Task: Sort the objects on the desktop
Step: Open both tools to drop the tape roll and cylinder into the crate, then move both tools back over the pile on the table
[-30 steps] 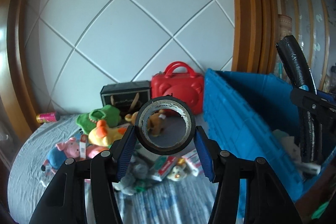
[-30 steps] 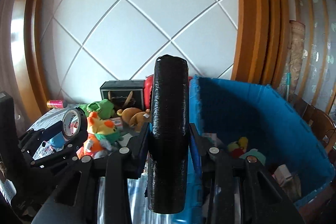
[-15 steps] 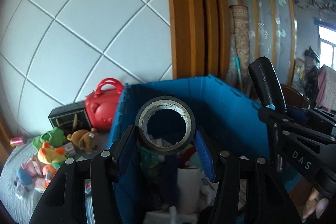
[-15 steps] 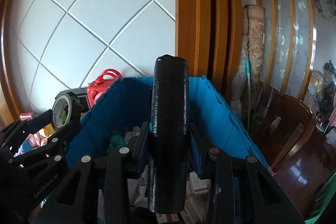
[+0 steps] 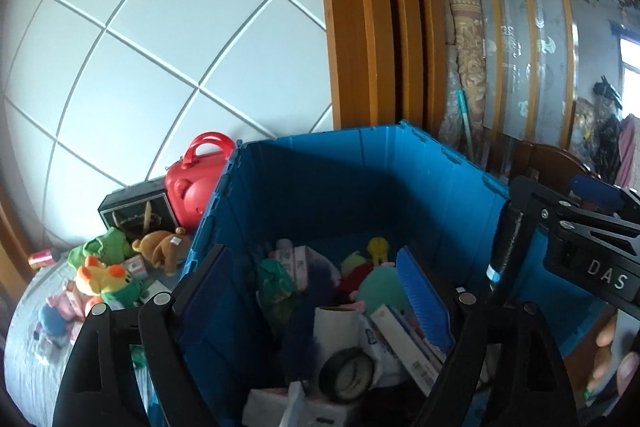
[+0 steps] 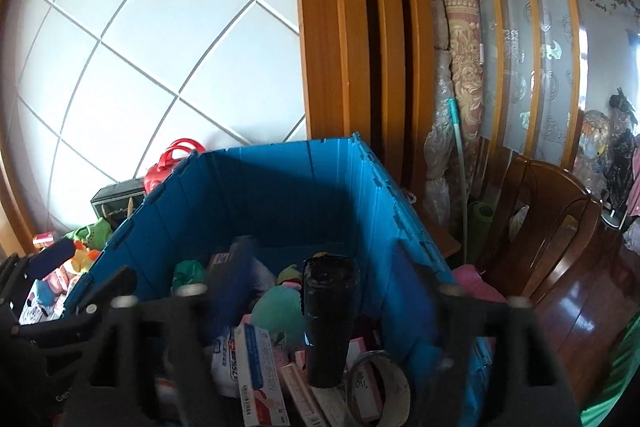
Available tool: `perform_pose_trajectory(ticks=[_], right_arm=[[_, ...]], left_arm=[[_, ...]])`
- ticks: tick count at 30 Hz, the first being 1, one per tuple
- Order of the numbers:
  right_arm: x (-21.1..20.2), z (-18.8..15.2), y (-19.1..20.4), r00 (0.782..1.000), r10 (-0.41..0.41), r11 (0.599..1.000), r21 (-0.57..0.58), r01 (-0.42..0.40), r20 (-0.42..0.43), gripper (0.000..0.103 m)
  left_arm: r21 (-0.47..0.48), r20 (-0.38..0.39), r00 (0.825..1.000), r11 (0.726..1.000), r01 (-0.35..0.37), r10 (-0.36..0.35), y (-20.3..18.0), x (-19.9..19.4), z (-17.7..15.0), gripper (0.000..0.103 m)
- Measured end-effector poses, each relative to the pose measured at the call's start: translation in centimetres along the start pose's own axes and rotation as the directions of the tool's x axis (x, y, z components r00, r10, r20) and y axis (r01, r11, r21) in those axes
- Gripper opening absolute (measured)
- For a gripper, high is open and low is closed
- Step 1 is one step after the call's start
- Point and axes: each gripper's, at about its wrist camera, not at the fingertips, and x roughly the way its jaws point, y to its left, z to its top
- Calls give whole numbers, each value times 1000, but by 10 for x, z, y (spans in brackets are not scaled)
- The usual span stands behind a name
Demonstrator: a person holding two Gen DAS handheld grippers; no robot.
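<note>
Both grippers hang over the blue crate (image 5: 360, 167), which holds several toys and boxes. My left gripper (image 5: 320, 291) is open and empty; the tape roll (image 5: 347, 375) lies in the crate below it, and also shows in the right wrist view (image 6: 380, 383). My right gripper (image 6: 324, 283) is open with its fingers (image 6: 236, 279) spread wide. The black cylinder (image 6: 330, 319) stands loose between them, dropping into the crate (image 6: 280, 195). In the left wrist view the right gripper (image 5: 532, 247) sits at the crate's right side.
Plush toys (image 5: 104, 275), a red case (image 5: 196, 183) and a black box (image 5: 136, 211) lie on the grey table left of the crate. A wooden door frame (image 6: 352, 27) and a wooden chair (image 6: 552, 227) stand behind and to the right.
Both grippers have opened over the crate. The tape roll left my left gripper and now lies in the crate. The black cylinder has slipped out of my right gripper downward.
</note>
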Motion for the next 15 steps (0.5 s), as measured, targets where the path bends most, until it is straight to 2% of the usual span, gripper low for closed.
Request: perform_pose_trajectory(ticks=[1,2,8,15], right_arm=[[-2,0,1,1000,-3,1000,1,3,12,97],[-4,0,1,1000,-7,1000,1,7,24,99],[-8,0,6,1000,7,1000,0,-7,23,103],[-33,-6,27,999,4,1000,-3,-4,39,103]], left_arm=[[-8,-2,1000,1000,2,-2,2,0,-1,86],[-14,-6,1000,1000,2,-2,5,-1,-2,87],[-67,-17,1000,998,2,-3,23,-9,-7,87],[-90,10,999,996,-31,32,60,-41,-18,87]])
